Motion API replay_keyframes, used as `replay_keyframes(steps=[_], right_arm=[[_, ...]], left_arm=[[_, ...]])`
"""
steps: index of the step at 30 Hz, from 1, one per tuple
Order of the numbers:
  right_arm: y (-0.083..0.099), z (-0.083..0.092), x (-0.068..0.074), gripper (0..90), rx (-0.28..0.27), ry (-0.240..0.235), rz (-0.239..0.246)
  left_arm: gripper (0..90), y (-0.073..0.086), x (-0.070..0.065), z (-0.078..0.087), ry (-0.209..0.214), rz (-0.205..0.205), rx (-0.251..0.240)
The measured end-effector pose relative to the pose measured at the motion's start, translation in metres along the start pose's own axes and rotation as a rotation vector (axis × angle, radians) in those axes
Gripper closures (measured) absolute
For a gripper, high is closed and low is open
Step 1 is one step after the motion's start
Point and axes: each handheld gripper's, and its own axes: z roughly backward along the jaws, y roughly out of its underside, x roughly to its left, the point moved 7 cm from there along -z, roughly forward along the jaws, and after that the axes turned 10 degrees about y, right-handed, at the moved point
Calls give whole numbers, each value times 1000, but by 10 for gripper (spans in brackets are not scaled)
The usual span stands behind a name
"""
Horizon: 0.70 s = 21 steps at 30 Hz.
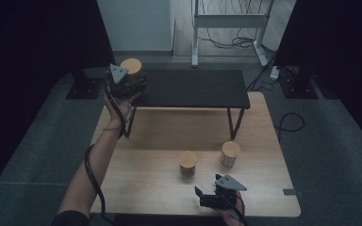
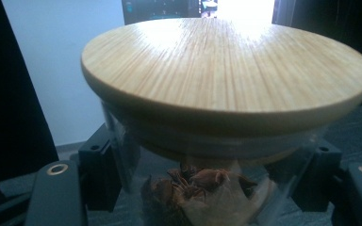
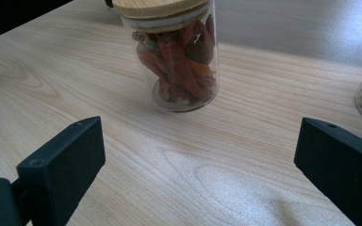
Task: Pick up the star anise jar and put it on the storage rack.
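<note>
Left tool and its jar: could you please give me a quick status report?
Left tool shut on bamboo-lidded jar, at black shelf's left end. Right tool open, idle, chilli jar ahead. Nothing in the way.

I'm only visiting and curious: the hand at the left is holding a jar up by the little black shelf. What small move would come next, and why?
Probably lowering the jar onto the black shelf: the left gripper is shut on it at the shelf's left end, seemingly not yet set down. The right gripper waits open.

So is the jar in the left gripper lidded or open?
Lidded: a bamboo lid sits on the jar, which the left gripper holds.
</note>
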Motion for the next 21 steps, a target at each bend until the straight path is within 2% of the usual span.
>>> replay_keyframes(steps=[5, 13, 18, 21], right_arm=[[0, 0, 0, 19, -1, 0, 3], [0, 2, 0, 19, -5, 4, 3], [0, 1, 0, 19, -5, 4, 2], [0, 1, 1, 19, -3, 2, 4]], left_arm=[[264, 0, -2, -2, -6, -24, 6], [258, -1, -1, -12, -41, -4, 31], [248, 0, -2, -13, -47, -29, 39], [248, 0, -2, -13, -47, -27, 42]])
